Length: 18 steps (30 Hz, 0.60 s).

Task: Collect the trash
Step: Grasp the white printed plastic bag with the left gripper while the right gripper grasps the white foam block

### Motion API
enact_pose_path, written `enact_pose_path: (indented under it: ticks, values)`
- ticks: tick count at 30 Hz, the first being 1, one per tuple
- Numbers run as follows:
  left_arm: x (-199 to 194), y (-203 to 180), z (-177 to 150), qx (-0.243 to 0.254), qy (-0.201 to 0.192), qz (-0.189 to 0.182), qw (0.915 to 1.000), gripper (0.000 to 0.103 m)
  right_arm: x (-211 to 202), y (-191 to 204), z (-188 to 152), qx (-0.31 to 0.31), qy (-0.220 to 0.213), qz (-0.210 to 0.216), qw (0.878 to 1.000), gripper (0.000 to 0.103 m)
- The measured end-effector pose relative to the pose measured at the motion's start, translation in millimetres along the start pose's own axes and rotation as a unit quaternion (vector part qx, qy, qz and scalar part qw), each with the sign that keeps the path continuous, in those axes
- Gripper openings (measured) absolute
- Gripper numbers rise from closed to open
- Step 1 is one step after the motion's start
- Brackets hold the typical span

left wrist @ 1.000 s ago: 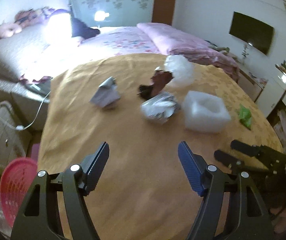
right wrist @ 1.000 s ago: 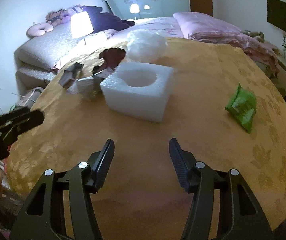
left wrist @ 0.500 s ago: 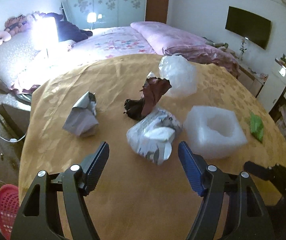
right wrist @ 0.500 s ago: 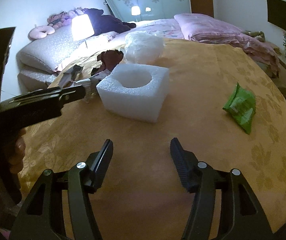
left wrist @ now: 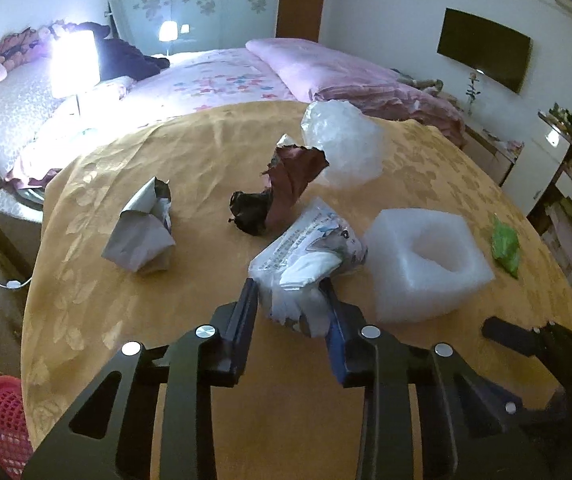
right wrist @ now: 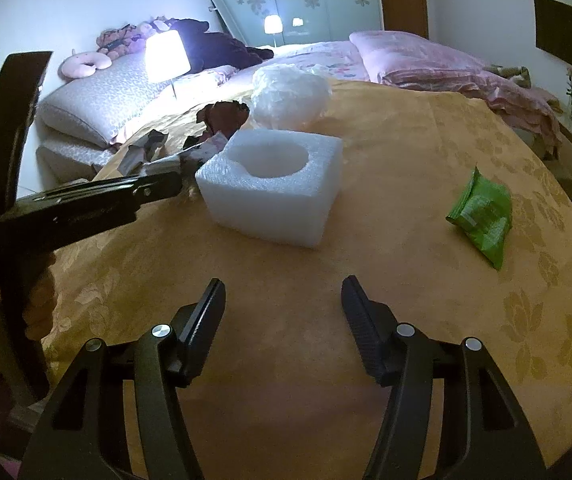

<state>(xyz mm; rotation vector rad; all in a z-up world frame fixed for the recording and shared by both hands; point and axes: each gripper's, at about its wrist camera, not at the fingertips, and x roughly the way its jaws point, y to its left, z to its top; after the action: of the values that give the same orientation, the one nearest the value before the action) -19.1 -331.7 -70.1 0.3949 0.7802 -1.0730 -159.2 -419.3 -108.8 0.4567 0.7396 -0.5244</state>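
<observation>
My left gripper (left wrist: 290, 300) is shut on a crumpled white printed wrapper (left wrist: 309, 256) on the round table with the gold cloth (left wrist: 190, 144). Around it lie a grey crumpled paper (left wrist: 142, 228), a dark red and black wrapper (left wrist: 278, 192), a clear plastic bag (left wrist: 341, 144), a white foam block (left wrist: 425, 256) and a green packet (left wrist: 505, 244). My right gripper (right wrist: 282, 292) is open and empty, just short of the foam block (right wrist: 274, 184); the green packet (right wrist: 481, 216) lies to its right. The left gripper's fingers (right wrist: 154, 186) show at the left of the right wrist view.
A red mesh basket (left wrist: 4, 420) stands on the floor at the table's near left. A bed with pink bedding (left wrist: 246, 76) and a lit lamp (left wrist: 74, 64) lie beyond the table. The right gripper's fingers (left wrist: 513, 340) show at the table's near right edge.
My left gripper moved forward and closed on the white wrapper. My right gripper stayed open and edged slightly towards the foam block.
</observation>
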Motion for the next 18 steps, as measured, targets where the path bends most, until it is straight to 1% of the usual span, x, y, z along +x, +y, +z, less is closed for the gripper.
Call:
enact_pose_path:
  ticks: [4,8,10,14,18]
  values:
    - [-10.7,1.6,-8.9,-0.003,0.002,-0.001,1.0000,0.030,-1.4,-1.3,0.5,0.004,0.001,0.002,1.000,0.059]
    - [-23.6,5.9,-22.2,-0.010,0.008,0.010,0.9999,0.030,-2.4,-1.5,1.3,0.005,0.003,0.002,1.000,0.059]
    - [-29.3,8.7,-27.5,-0.017,0.010,0.017,0.9997,0.030,-2.9,-1.3,1.4,0.006,0.004,0.003,1.000,0.061]
    - [-41.1,17.3,-36.8,-0.025,0.008,0.031,0.9992,0.030,-2.8,-0.3,3.0,0.012,0.005,0.002,1.000,0.071]
    - [-49.9,24.3,-41.9,-0.035,0.005,0.040,0.9986,0.030,-2.2,2.4,10.4,0.011,-0.004,-0.010,1.000,0.081]
